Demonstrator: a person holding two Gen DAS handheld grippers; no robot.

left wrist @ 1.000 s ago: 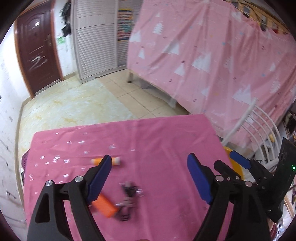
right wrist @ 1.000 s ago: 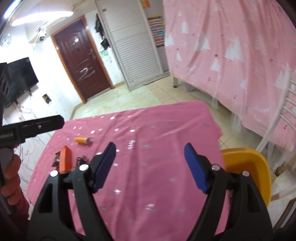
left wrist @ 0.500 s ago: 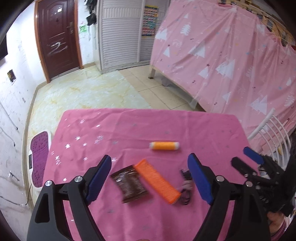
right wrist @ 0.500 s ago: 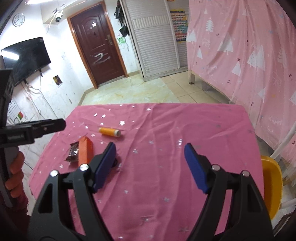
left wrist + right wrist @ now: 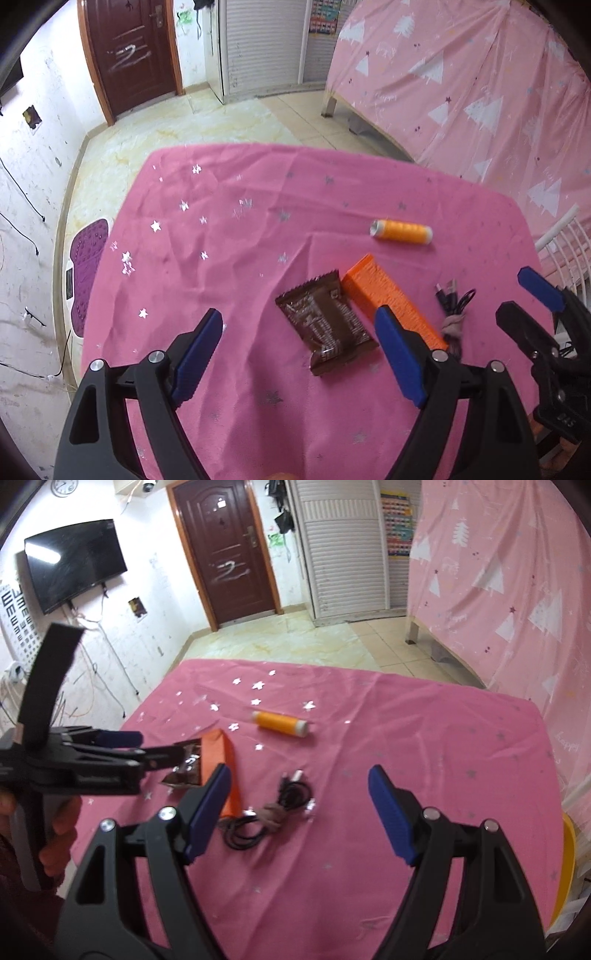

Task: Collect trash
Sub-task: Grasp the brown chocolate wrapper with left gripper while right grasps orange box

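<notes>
Brown snack wrapper [image 5: 327,325], the obvious trash, lies flat on the pink star-print cloth of the counter [image 5: 221,240] in the left wrist view, between the spread blue pads of the left tool [image 5: 299,354], which is released and holds nothing. Its right edge sits just beside a long orange box [image 5: 388,299] that runs diagonally and disappears behind the tool's right pad. Farther back and apart from these, an orange thread spool [image 5: 402,231] lies on its side. To the right of the box a bundled black cable [image 5: 452,306] with a USB plug rests on the cloth, tied with a brownish band. At the right edge the right tool [image 5: 532,306] shows from the side, its blue-tipped fingers parted. A purple mat [image 5: 86,266] lies on the tiled floor beside the counter, and a dark brown door [image 5: 129,51] stands beyond. In the right wrist view the right tool [image 5: 299,808] is likewise released and empty above the counter [image 5: 424,738]. The cable [image 5: 273,808] lies between its pads, nearer the left one, which hides part of the orange box [image 5: 218,753]. The wrapper [image 5: 186,768] peeks out left of the box, partly behind the left tool [image 5: 147,746], whose grip a hand [image 5: 55,830] holds. The spool [image 5: 282,723] lies farther back. A television [image 5: 74,563] hangs on the wall.
</notes>
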